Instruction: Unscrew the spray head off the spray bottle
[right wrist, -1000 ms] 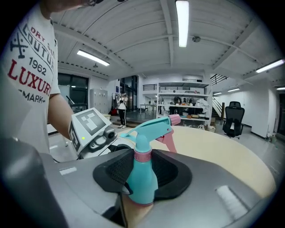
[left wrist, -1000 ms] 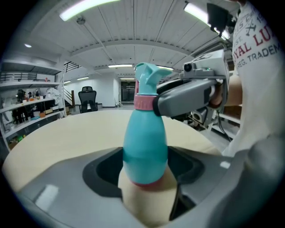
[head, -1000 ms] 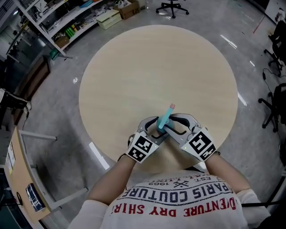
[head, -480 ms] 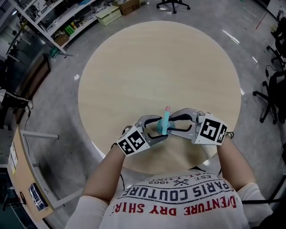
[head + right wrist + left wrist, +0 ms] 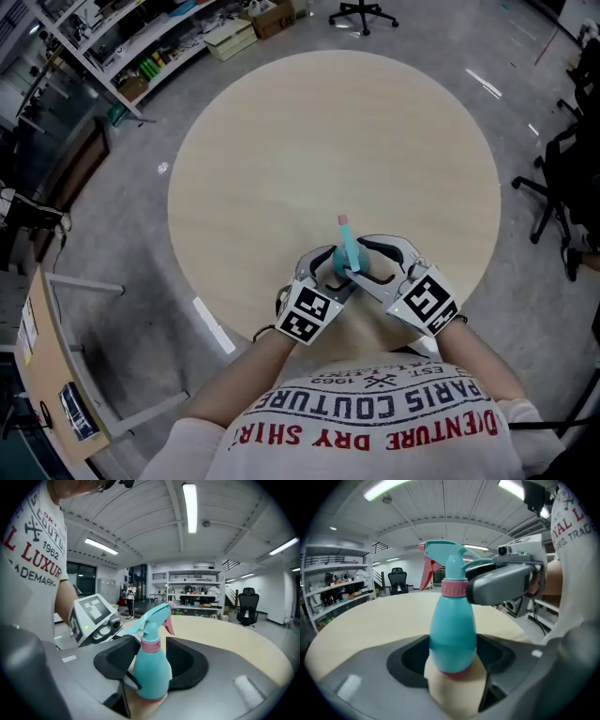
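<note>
Standing upright near the 6 o'clock edge of the round bench (image 5: 281, 141), the teal spray bottle (image 5: 452, 630) is resting on its pink base, with its spray head (image 5: 445, 559) pointing toward 12 o'clock in the head view. The left tongs (image 5: 328, 270), reaching in from 7 o'clock, are clamping the bottle's lower body on both sides. The right tongs (image 5: 370, 261), reaching in from 5 o'clock, are standing wide. Their jaws have just been opening, and gaps are showing beside the pink collar (image 5: 453, 588) between them. In the head view both tongs are covering the bottle's body, leaving only the head showing. Whether a right pad is brushing the collar is hard to make out. Shelving (image 5: 141, 47) is standing off the bench at 10 o'clock and an office chair (image 5: 361, 14) at 12 o'clock. Further chairs (image 5: 562, 178) at 3 o'clock are being cut off by the frame.
</note>
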Tool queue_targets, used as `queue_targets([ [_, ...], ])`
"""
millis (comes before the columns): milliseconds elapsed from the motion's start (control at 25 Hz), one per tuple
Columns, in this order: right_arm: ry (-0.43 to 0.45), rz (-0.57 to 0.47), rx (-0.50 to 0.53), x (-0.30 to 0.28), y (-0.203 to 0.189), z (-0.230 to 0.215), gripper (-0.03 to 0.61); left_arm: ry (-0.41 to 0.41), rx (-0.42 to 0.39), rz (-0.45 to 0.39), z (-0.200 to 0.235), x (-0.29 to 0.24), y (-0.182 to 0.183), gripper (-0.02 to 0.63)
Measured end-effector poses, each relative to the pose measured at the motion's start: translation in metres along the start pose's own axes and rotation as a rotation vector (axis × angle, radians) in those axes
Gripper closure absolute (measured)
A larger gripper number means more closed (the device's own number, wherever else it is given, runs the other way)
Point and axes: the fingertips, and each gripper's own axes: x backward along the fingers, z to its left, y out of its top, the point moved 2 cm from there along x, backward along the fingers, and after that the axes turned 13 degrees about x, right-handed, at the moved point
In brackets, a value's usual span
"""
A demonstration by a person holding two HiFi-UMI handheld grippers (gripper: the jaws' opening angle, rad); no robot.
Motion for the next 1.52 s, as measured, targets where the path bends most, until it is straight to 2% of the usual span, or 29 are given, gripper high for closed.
queue_targets([
  [120, -0.061, 0.007, 0.004, -0.004, 0.006, -0.002, 0.371, 0.048, 0.030, -0.015, -0.002, -0.001, 0.004, 0.302],
  [200, -0.084, 0.023, 0.023, -0.006, 0.006, -0.003, 0.410, 0.063, 0.039, -0.017, -0.003, -0.002, 0.005, 0.302],
  [240, -0.095, 0.026, 0.028, -0.006, 0.005, -0.004, 0.439, 0.063, 0.042, -0.018, -0.003, -0.003, 0.006, 0.302],
  [360, -0.076, 0.016, 0.033, -0.005, 0.006, -0.005, 0.445, 0.032, 0.038, -0.024, -0.005, -0.003, 0.007, 0.302],
  [440, -0.009, 0.007, 0.047, -0.004, 0.006, -0.006, 0.446, -0.018, 0.017, -0.024, -0.006, -0.003, 0.008, 0.302],
  [520, 0.093, -0.007, 0.069, -0.004, 0.005, -0.005, 0.448, -0.102, -0.029, -0.010, -0.006, -0.004, 0.006, 0.302],
  [680, 0.372, -0.051, 0.158, -0.005, 0.007, 0.010, 0.448, -0.355, -0.197, 0.048, -0.009, 0.005, -0.003, 0.302],
  [760, 0.489, -0.055, 0.177, -0.006, 0.009, 0.015, 0.448, -0.455, -0.252, 0.081, -0.010, 0.010, -0.006, 0.302],
  [840, 0.547, -0.054, 0.171, -0.005, 0.011, 0.016, 0.448, -0.507, -0.270, 0.112, -0.010, 0.013, -0.007, 0.304],
  [920, 0.552, -0.065, 0.148, -0.004, 0.013, 0.017, 0.446, -0.518, -0.284, 0.125, -0.012, 0.015, -0.006, 0.302],
  [1040, 0.469, -0.045, 0.127, -0.005, 0.009, 0.013, 0.438, -0.461, -0.280, 0.102, -0.009, 0.014, -0.005, 0.304],
  [1080, 0.416, -0.038, 0.117, -0.005, 0.007, 0.009, 0.379, -0.420, -0.272, 0.090, -0.007, 0.012, -0.003, 0.302],
  [1120, 0.353, -0.032, 0.115, -0.005, 0.006, 0.005, 0.286, -0.369, -0.257, 0.079, -0.004, 0.011, -0.001, 0.302],
  [1160, 0.287, -0.025, 0.120, -0.004, 0.005, 0.001, 0.270, -0.316, -0.232, 0.068, -0.001, 0.009, 0.001, 0.302],
  [1200, 0.220, -0.021, 0.112, -0.002, 0.005, -0.004, 0.270, -0.264, -0.197, 0.057, 0.002, 0.007, 0.003, 0.304],
  [1280, 0.088, -0.021, 0.032, 0.002, 0.007, -0.013, 0.273, -0.168, -0.113, 0.034, 0.006, 0.003, 0.007, 0.304],
  [1360, -0.003, -0.038, -0.038, 0.002, 0.005, -0.018, 0.319, -0.086, -0.033, 0.014, 0.008, -0.002, 0.010, 0.304],
  [1400, -0.023, -0.042, -0.054, 0.001, 0.004, -0.018, 0.341, -0.050, -0.004, 0.006, 0.008, -0.004, 0.011, 0.304],
  [1520, -0.029, -0.036, -0.060, -0.008, 0.003, -0.016, 0.344, 0.040, 0.048, -0.001, 0.008, -0.010, 0.014, 0.302],
])
